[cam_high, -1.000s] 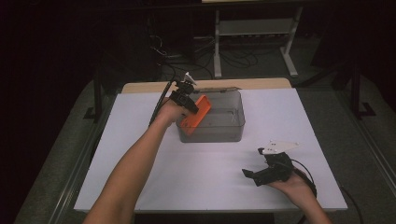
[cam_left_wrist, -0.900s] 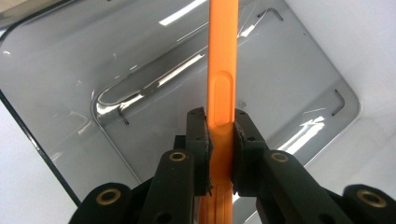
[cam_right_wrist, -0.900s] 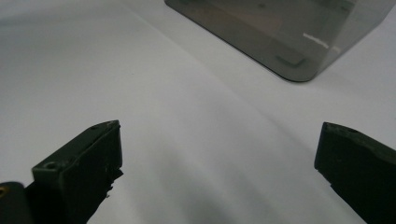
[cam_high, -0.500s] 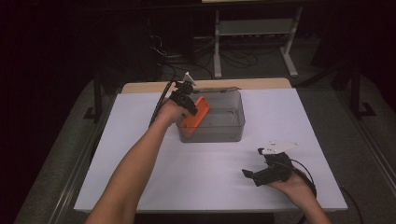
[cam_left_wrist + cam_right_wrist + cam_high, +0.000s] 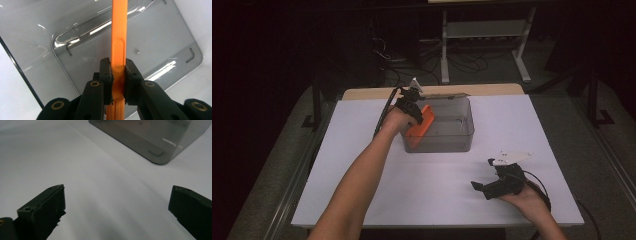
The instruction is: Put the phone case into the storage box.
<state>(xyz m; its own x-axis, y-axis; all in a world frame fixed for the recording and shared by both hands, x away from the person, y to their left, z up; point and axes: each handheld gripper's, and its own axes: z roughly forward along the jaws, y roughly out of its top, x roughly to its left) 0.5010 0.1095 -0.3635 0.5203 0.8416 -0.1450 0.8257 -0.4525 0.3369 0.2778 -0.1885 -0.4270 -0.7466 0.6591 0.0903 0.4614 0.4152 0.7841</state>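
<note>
Orange plastic piece (image 5: 117, 37), flat & long w/ a slot moulded in its face, was clamped edge-on in the left claw (image 5: 117, 72), pads pressing both sides. It hung tilted over the left end of a clear grey plastic bin (image 5: 439, 131), lower end inside the bin by the look of the high view; whether it touched the floor couldn't be told. Bin sat near the far-middle of the white surface (image 5: 362, 150). The left claw (image 5: 411, 107) was at the bin's left wall, forearm reaching in from below.

Right claw (image 5: 117, 202) was released, jaws wide apart w/ nothing between them, hovering low over bare surface, well apart from the bin; seen too near the front right edge (image 5: 492, 187).

Step in hand, as judged: setting the orange piece down into the bin. To do it well: keep the grip firm till the lower end rests on the bin floor, lower it straight so it clears the left wall, lay it flat rather than drop it, then open & lift out w/o snagging the rim. The bin looked light, so a sideways nudge could slide it; right claw was free to steady it.
</note>
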